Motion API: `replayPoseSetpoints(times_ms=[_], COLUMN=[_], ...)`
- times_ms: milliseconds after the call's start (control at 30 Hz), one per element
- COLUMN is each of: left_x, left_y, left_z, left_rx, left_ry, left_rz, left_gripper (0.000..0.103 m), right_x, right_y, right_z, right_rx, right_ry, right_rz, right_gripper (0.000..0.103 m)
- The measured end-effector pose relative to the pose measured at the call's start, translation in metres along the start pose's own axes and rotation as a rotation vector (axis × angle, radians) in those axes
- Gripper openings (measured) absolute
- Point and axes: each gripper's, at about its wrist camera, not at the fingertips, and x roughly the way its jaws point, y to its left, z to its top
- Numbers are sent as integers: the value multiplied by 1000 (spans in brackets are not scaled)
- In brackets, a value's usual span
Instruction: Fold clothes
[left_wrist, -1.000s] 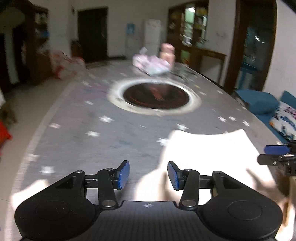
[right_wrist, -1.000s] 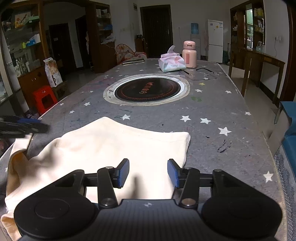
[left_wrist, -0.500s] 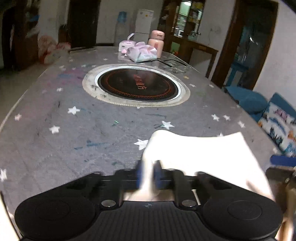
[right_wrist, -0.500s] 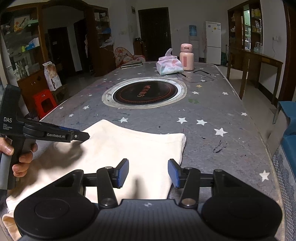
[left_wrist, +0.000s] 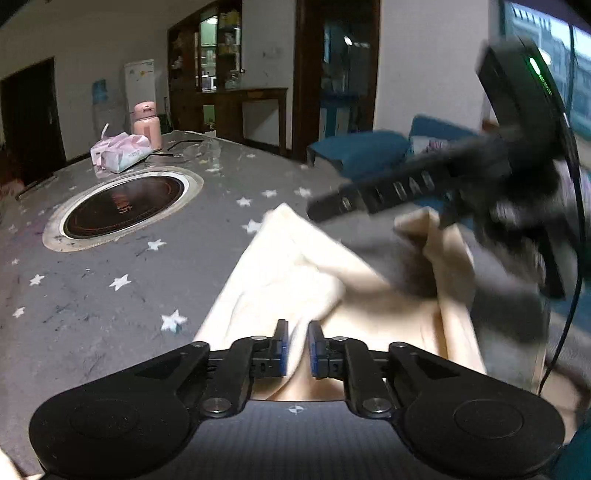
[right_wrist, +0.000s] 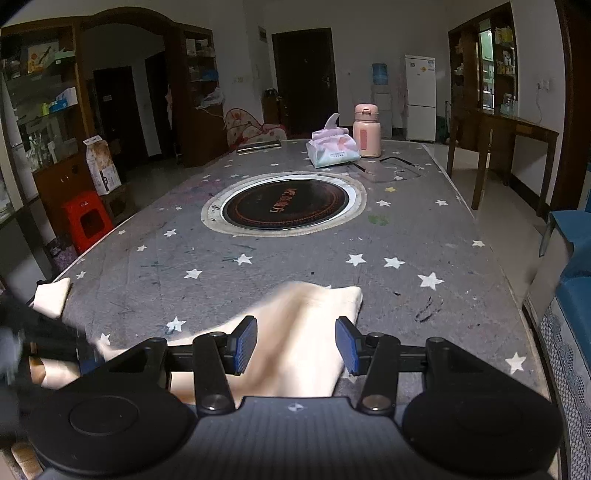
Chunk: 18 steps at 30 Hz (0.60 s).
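Observation:
A cream garment (left_wrist: 295, 280) lies bunched on the grey star-patterned table (left_wrist: 110, 295). My left gripper (left_wrist: 295, 349) pinches a fold of it between its blue pads; the jaws are opening slightly with the cloth still pressed between them. In the right wrist view the garment (right_wrist: 299, 332) is drawn into a narrow ridge under my right gripper (right_wrist: 295, 345), which is open with its pads apart from the cloth. A loose corner of the garment (right_wrist: 51, 299) lies at the table's left edge. In the left wrist view, the right gripper (left_wrist: 332, 206) shows blurred above the cloth.
A round black cooktop (right_wrist: 284, 205) is set into the table's middle. Behind it stand a tissue pack (right_wrist: 332, 147) and a pink flask (right_wrist: 366, 131). A red stool (right_wrist: 86, 219) stands on the floor to the left and a blue sofa (right_wrist: 572, 277) to the right.
My left gripper shut on the garment's edge and swung it across toward the right gripper, bunching the flat cloth into a ridge. The right gripper stayed in place and open.

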Motion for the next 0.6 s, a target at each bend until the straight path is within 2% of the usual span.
replayPoseSetpoints(times_ms=[133, 200, 233, 300, 367, 433, 533, 600], left_x=[-12, -12, -8, 0, 8, 18, 26, 26], left_y=[10, 18, 20, 23, 25, 22, 19, 22], left_z=[5, 11, 12, 14, 16, 17, 15, 13], left_rx=[-18, -38, -39, -40, -39, -19, -4, -8], left_ry=[-49, -63, -49, -21, 8, 40, 68, 62], left_rz=[39, 91, 88, 81, 76, 65, 42, 46], left_gripper=[21, 31, 32, 46, 47, 45, 27, 10], right_x=[2, 4, 5, 6, 7, 7, 8, 9], right_y=[-1, -3, -4, -4, -5, -6, -9, -12], right_z=[-2, -3, -4, -4, -4, -4, -4, -4], right_rx=[5, 10, 14, 17, 17, 15, 19, 22], right_ry=[7, 14, 16, 19, 20, 20, 27, 32], right_rz=[-3, -7, -9, -9, -10, -12, -19, -25], right_gripper=[47, 47, 47, 47, 47, 47, 47, 47])
